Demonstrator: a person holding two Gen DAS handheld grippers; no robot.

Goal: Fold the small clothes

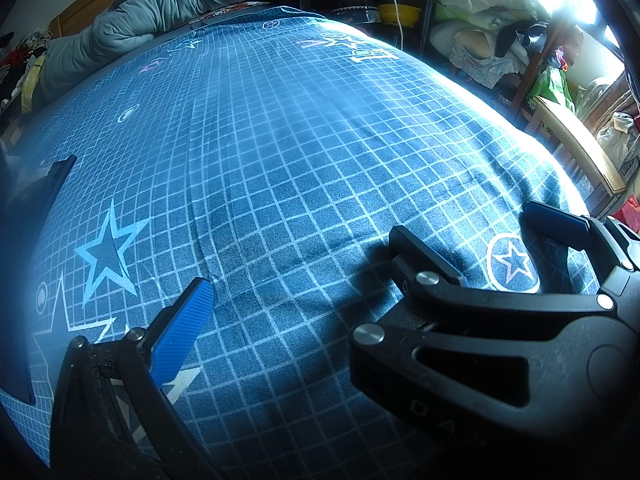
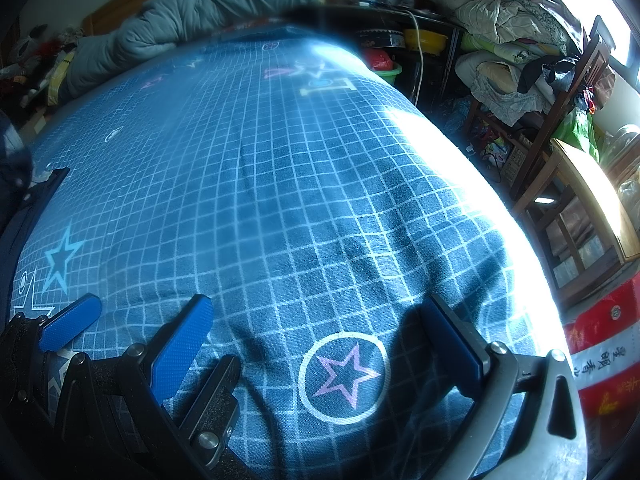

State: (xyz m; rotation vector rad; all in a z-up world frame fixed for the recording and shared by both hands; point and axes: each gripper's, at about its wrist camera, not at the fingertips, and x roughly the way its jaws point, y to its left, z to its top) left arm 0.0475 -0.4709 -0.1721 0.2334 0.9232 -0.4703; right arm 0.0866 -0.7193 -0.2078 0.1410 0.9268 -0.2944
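- Fingers: the right gripper [image 2: 316,304] has its blue-padded fingers [image 2: 180,352] spread wide with nothing between them. The left gripper [image 1: 288,332] is also spread and empty, though only one of its pads shows clearly in its own view.
- Relation of the two: they hang close side by side. In the right wrist view, one black finger of the left gripper appears to sit inside the right gripper's gap.
- Beneath them: the bed sheet [image 1: 280,168], blue with a pale grid and star prints, lies bare under both grippers, with mild wrinkles.
- Task item: a dark navy garment [image 1: 44,184] lies on the bed at the far left edge of both views, well apart from either gripper and partly out of frame. It appears untouched.
- Risks:
  - The interleaved fingers may knock together if either closes or swings now.
  - A low reach may pinch the sheet along with the garment and drag both.
  - Glare from the window washes out the bed's right side, so an edge could be misjudged.
- Containers:
  - A yellow basin [image 2: 426,38] sits under the dark table [image 2: 400,14] beyond the bed. Its contents are not visible.
  - A green basket [image 2: 390,72] beside it holds something red.
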